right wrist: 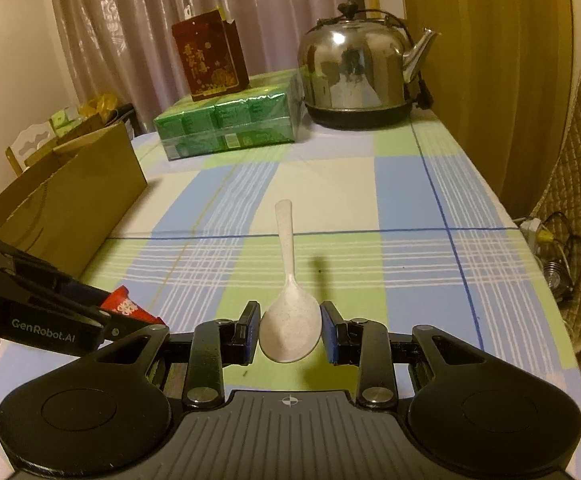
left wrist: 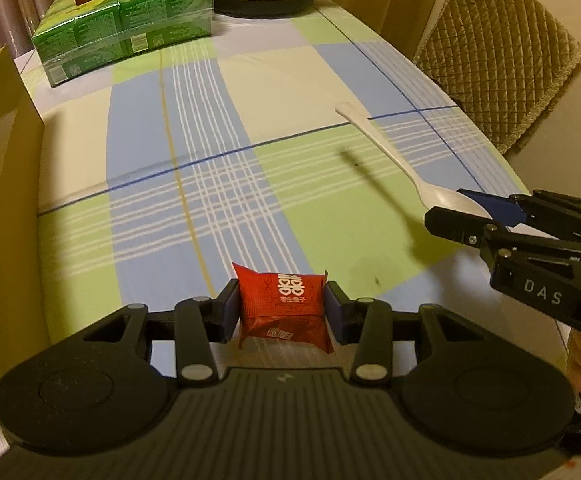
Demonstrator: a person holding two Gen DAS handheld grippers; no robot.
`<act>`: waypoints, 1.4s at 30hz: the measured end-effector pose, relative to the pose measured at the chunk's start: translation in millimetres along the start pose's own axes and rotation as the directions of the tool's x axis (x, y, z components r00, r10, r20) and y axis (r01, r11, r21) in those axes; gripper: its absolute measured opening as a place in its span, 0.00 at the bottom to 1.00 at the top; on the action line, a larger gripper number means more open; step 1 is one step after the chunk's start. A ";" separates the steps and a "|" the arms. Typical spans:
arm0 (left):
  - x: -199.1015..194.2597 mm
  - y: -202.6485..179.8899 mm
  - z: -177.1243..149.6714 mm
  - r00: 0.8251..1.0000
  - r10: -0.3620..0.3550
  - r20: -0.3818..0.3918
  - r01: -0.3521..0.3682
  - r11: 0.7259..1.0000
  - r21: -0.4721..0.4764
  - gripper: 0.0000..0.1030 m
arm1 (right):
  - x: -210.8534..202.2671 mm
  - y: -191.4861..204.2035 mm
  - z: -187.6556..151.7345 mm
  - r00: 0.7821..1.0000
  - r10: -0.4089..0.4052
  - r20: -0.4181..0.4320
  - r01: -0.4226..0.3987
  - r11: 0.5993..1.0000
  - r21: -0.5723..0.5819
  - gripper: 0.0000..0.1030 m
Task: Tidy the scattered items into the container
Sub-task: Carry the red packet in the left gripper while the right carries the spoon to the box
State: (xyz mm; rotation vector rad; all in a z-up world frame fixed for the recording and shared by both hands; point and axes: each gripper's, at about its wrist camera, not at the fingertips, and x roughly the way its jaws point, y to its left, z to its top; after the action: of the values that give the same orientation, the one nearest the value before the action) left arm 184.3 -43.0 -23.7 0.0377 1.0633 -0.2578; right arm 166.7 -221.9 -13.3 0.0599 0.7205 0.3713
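Overhead-ish, both claws above the table. Left gripper point(left wrist: 281, 312) nearly closed, its blue pads pinching a red packet point(left wrist: 284, 306) by its two sides; packet face up, white emblem readable, short and squarish, no marked long axis. It sits low over the checked tablecloth point(left wrist: 210, 140), just beside the cardboard box point(right wrist: 70, 196) standing open at the table's left edge.

Right gripper point(right wrist: 290, 334) likewise narrowed, pads clamped on the bowl of a white spoon point(right wrist: 288, 312). Spoon's long axis runs straight out ahead of the fingers: bowl at the pads, handle pointing away toward the far end of the table. It casts a separate shadow on the cloth, so it hangs clear of the surface.

Far end: green shrink-wrapped packs point(right wrist: 230, 124) with a dark red carton point(right wrist: 210, 60) on top, steel kettle point(right wrist: 358, 72) beside them. Quilted chair cover point(left wrist: 502, 48) to the right of the table.
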 end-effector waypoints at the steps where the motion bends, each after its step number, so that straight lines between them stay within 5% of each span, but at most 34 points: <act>1: -2.7 -0.3 -2.0 1.000 -0.002 0.002 0.002 1.000 -0.004 0.37 | -3.4 1.2 0.0 1.000 -0.001 0.002 0.001 1.000 -0.001 0.28; 42: -114.0 29.8 -20.4 0.988 0.025 0.154 -0.021 0.999 -0.030 0.37 | -48.3 78.9 33.5 0.992 0.078 0.103 -0.070 0.994 -0.081 0.28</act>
State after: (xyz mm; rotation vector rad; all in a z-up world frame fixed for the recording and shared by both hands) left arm 121.3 10.8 62.5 0.0042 0.9113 -0.2207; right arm 130.7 -162.8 56.7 0.0336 0.5994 0.4634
